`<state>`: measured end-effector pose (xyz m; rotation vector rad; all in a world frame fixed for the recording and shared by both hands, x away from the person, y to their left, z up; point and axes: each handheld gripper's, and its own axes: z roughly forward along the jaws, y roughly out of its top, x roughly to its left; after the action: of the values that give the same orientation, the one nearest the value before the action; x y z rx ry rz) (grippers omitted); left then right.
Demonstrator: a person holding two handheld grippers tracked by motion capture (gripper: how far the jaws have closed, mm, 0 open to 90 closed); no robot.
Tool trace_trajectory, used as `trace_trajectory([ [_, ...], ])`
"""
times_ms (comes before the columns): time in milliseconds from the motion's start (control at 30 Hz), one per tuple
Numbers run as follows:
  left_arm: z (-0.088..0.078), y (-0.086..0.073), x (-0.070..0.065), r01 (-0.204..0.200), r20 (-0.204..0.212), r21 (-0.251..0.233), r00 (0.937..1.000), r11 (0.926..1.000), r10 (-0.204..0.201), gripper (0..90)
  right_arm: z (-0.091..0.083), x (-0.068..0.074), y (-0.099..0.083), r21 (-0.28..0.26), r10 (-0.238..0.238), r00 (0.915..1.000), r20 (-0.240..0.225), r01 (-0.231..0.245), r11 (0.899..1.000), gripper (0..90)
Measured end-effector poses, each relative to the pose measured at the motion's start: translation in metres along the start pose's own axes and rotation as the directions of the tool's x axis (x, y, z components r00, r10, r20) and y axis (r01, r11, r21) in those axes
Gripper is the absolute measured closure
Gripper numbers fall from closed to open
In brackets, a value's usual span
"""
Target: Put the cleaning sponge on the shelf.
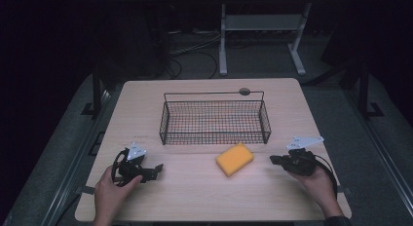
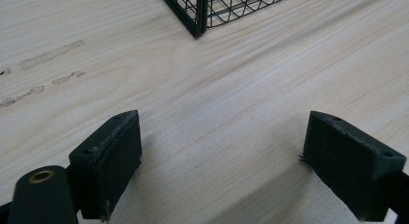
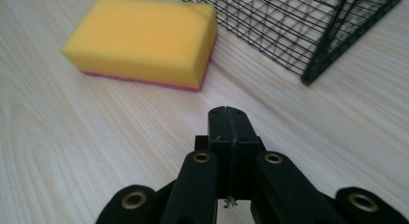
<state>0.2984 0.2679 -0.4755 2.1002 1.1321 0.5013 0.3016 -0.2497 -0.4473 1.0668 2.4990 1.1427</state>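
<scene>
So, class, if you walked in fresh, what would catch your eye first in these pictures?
The yellow sponge stands out, bright on the pale wooden table, just in front of the black wire basket. Next come the two tongs held low at either side: the left tongs stand wide open, while the right tongs are shut on nothing, pointing toward the sponge.

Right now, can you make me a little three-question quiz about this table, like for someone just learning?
1. True or false: the sponge lies inside the basket.
2. Which hand-held gripper has its jaws wide apart? A) the left hand-held gripper B) the right hand-held gripper
3. Fill in: the sponge is yellow on top, with a thin ____ layer underneath.

Key:
1. False. It lies on the table, in front of the basket.
2. A. The right one's jaws are pressed together on nothing.
3. Pink, as seen in the right gripper view.
</scene>
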Motion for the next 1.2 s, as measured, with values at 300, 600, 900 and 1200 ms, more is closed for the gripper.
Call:
trace_trajectory([
  [300, 0.0, 0.0, 0.0, 0.003, 0.0, -0.002, 1.0, 1.0, -0.003, 12.7, 0.016, 0.006, 0.015, 0.016, -0.029, 0.9991, -0.031, 0.03, 0.999, 89.9],
  [600, 0.0, 0.0, 0.0, 0.003, 0.0, -0.003, 1.0, 1.0, -0.003, 12.7, 0.033, 0.011, 0.027, 0.029, -0.05, 0.9972, -0.056, 0.051, 0.998, 89.8],
  [900, 0.0, 0.0, 0.0, 0.003, 0.0, -0.002, 1.0, 1.0, -0.003, 12.7, 0.044, 0.006, 0.033, 0.031, -0.061, 0.9969, -0.049, 0.062, 0.998, 89.8],
  [1200, 0.0, 0.0, 0.0, 0.003, 0.0, -0.002, 1.0, 1.0, -0.003, 12.7, 0.046, 0.003, 0.032, 0.039, -0.061, 0.9969, -0.048, 0.063, 0.997, 89.9],
])
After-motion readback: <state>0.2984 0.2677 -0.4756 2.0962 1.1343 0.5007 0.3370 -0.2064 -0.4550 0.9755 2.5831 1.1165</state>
